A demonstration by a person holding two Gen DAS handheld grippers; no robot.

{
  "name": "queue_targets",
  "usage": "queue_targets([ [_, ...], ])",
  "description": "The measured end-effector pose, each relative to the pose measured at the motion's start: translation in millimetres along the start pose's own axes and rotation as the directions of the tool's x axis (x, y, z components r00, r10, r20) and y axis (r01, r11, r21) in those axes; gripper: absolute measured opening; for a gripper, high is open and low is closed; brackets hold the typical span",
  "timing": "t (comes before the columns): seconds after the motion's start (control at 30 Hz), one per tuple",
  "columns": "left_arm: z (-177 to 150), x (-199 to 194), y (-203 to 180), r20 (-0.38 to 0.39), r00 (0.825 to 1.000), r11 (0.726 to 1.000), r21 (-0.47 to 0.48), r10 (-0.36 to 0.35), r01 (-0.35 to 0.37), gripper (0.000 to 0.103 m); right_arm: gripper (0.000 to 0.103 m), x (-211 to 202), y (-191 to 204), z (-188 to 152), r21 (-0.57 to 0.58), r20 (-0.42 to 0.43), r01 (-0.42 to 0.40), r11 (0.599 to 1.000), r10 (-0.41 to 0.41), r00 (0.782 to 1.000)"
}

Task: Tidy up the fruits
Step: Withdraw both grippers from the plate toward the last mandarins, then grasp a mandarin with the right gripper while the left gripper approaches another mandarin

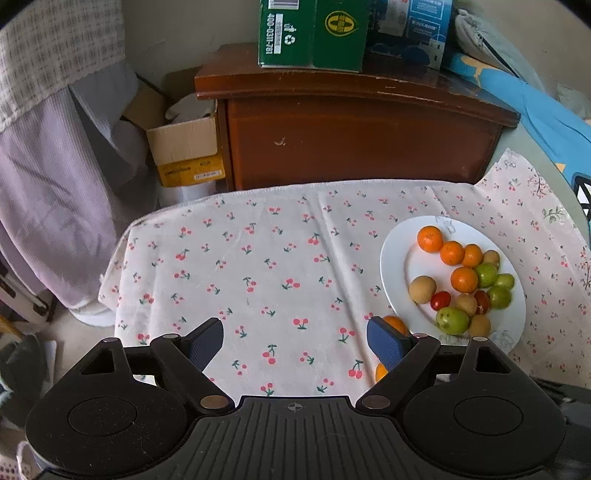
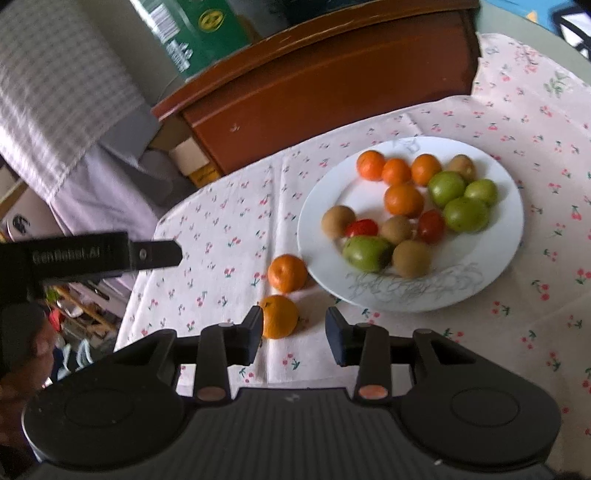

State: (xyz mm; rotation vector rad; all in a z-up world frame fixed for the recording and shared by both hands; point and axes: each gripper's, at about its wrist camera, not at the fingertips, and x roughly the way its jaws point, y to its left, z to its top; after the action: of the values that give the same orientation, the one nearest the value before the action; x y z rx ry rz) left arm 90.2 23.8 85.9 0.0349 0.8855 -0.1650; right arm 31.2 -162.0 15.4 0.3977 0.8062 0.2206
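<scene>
On the cherry-print cloth (image 2: 229,206), at about eight o'clock from the plate (image 2: 491,266), two tangerines are seen loose: one (image 2: 287,273) just beside the rim, the other (image 2: 279,316) nearer the right gripper (image 2: 293,334). That gripper's jaws are set narrow, with a gap between them; the nearer tangerine lies against the left pad's tip but is not clamped. The left gripper (image 1: 295,343) is spread wide and nothing is held; both tangerines are partly hidden behind its right finger (image 1: 386,345). On the plate, four more tangerines are grouped toward twelve o'clock, green fruits (image 2: 465,214) toward three, brown ones (image 2: 410,258) and red tomatoes (image 2: 430,226) toward six.

A tangerine is judged light, round and soft-skinned, likely to roll on the cloth and to bruise if squeezed hard. It is best taken across its widest middle, with pads on opposite sides and gentle pressure.

"GenRobot.AI" can be read on the left gripper's body in the right wrist view. On the green carton (image 1: 314,33) on the cabinet (image 1: 354,129), "400-0311-781", a barcode and a recycling mark can be read.
</scene>
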Motion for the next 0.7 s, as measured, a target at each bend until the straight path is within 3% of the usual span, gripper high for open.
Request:
queue_targets([
  [0.7, -3.0, 8.8, -1.6, -0.036, 0.999, 1.000, -0.015, -0.015, 0.014, 0.087, 0.039, 38.3, 26.1, -11.7, -0.185, -0.010, 0.051, 0.981, -0.054, 0.999],
])
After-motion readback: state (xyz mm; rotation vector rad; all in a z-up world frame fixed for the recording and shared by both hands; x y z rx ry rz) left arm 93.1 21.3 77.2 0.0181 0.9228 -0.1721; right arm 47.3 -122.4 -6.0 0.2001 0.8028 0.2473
